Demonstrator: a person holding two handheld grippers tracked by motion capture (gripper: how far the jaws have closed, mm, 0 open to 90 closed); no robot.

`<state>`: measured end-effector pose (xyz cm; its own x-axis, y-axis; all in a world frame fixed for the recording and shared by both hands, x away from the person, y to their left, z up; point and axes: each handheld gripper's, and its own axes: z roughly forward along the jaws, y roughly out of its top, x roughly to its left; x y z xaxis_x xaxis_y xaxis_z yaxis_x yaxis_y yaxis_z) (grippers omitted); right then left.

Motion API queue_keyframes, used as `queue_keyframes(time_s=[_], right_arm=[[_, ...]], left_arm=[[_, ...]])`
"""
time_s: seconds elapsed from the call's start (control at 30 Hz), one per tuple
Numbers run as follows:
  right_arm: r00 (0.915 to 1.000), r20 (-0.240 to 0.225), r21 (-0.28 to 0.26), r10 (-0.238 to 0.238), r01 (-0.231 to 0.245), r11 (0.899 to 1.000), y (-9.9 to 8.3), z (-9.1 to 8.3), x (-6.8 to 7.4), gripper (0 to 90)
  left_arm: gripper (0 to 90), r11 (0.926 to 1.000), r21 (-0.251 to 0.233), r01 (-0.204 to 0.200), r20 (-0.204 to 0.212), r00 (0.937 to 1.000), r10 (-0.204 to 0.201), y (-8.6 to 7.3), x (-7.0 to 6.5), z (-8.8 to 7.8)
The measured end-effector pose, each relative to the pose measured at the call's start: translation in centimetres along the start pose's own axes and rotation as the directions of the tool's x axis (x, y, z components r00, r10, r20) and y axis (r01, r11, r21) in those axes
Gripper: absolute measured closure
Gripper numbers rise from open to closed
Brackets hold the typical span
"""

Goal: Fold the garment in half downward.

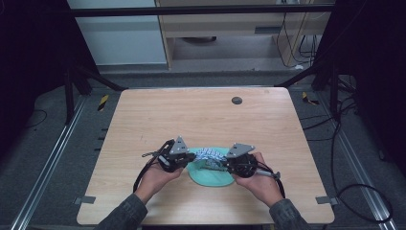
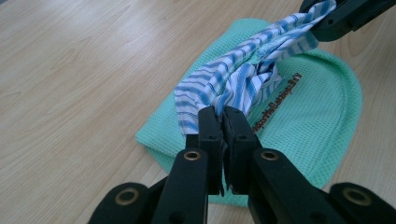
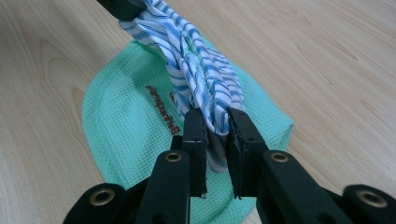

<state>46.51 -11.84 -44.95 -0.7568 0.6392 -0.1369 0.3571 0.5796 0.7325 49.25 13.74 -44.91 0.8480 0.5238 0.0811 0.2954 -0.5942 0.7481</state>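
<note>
Two tongs, left gripper (image 2: pixel 219 114) and right gripper (image 3: pixel 215 121), clamp striped cloth (image 2: pixel 243 77) ends; we judge it soft, light, best held by ends.

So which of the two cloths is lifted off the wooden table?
The blue-and-white striped cloth, stretched between the left gripper and right gripper. The mint-green waffle-weave cloth lies flat beneath it.

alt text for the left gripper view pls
The left gripper has its black fingers shut on one end of a blue-and-white striped cloth, held above a green waffle-weave cloth on a wooden table. The right gripper clamps the far end.
</note>
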Motion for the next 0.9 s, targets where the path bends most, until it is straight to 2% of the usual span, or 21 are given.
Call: queue_keyframes(time_s=[0.43,0.7,0.9], right_arm=[[0.9998,-0.013,0.006,-0.016,0.016,1.000,-0.1,0.1,0.6,81.6],[0.9998,-0.010,0.001,-0.018,0.018,1.000,0.0,-0.2,0.5,82.9],[0.9995,0.009,-0.006,-0.029,0.029,1.000,0.4,-0.8,0.1,83.0]], left_arm=[[87.0,1.0000,0.004,0.005,0.007,1.0000,-0.005,-0.9,-0.2,0.0],[87.2,1.0000,-0.002,0.002,0.003,1.0000,-0.002,-0.5,-0.3,-0.1],[87.2,0.9998,-0.019,-0.005,-0.008,1.0000,0.004,0.2,-0.3,-0.4]])
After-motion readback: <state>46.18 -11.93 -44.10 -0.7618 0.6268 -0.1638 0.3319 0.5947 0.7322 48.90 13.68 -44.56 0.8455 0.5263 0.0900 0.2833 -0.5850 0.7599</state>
